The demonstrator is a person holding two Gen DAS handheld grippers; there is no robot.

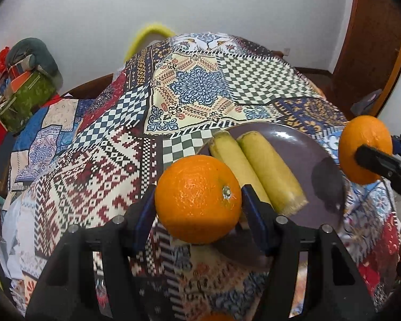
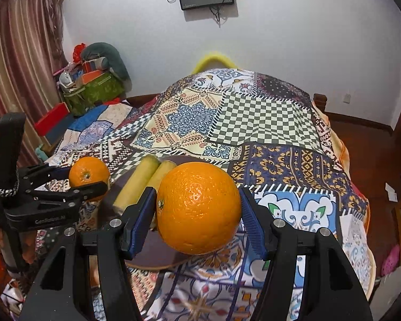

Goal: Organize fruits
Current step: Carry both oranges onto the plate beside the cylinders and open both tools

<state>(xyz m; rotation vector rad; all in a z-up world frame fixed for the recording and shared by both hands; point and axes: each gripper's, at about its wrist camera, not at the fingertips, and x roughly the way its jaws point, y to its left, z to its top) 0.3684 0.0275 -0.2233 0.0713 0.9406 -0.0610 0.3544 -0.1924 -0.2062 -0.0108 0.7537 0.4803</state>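
- The left hand-held gripper (image 1: 197,208) is clenched on an orange (image 1: 197,199), blue pads pressing both its sides, stem end turned toward the right finger.
- Just beyond and right of that gripper lies a purple plate (image 1: 302,160) on the patterned bedspread (image 1: 99,160), carrying two bananas (image 1: 264,171) side by side.
- The right hand-held gripper (image 2: 199,211) grasps a second orange (image 2: 199,208), held above the plate's near edge.
- Left of the right gripper, the left one shows with its orange, near the bananas.
- At the bottom edge of the left view, below the gripper, an orange sliver (image 1: 216,317) peeks out; possibly another fruit.
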